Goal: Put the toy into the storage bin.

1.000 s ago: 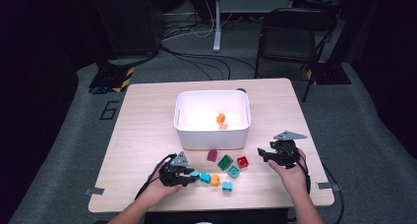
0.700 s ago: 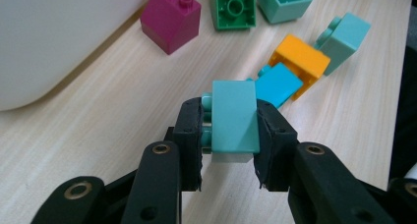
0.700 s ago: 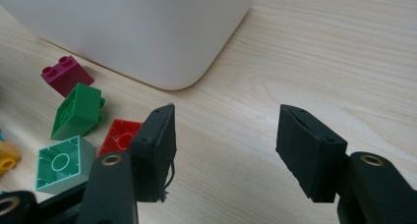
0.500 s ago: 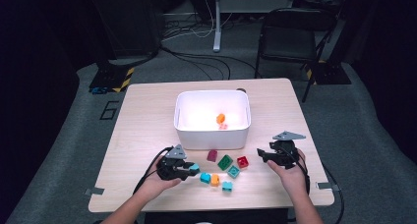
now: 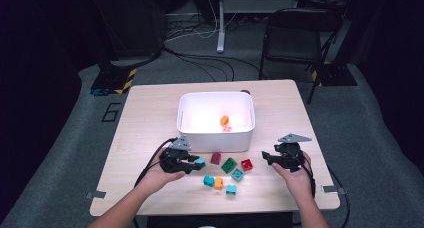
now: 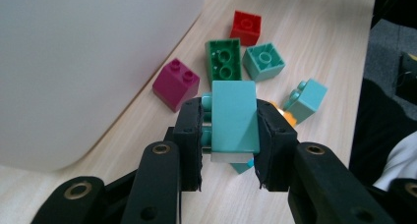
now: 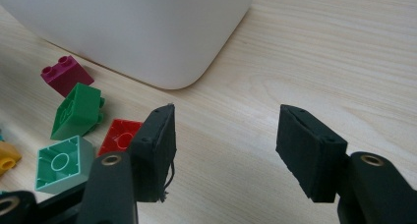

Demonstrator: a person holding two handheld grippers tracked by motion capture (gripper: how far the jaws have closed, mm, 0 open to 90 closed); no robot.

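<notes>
My left gripper (image 5: 196,163) (image 6: 230,135) is shut on a light teal brick (image 6: 233,118) (image 5: 199,162), held off the table near the front wall of the white bin (image 5: 216,136). Loose bricks lie on the wood below: magenta (image 6: 176,84) (image 5: 216,158), dark green (image 6: 224,60) (image 5: 229,164), red (image 6: 246,27) (image 5: 246,164), mint (image 6: 264,61) (image 5: 238,174) and a teal one (image 6: 306,99). My right gripper (image 5: 266,158) (image 7: 223,150) stands open over bare table to the right of the red brick (image 7: 119,135). An orange piece (image 5: 224,120) lies inside the bin.
The bin wall (image 6: 88,62) (image 7: 142,27) rises close beside both grippers. An orange brick (image 5: 218,183) and two teal bricks (image 5: 208,180) (image 5: 231,189) lie nearer the front edge. A folding chair (image 5: 295,33) and cables stand beyond the table.
My left gripper has risen off the table with the teal brick and shifted slightly toward the bin. The right gripper has stayed in place.
</notes>
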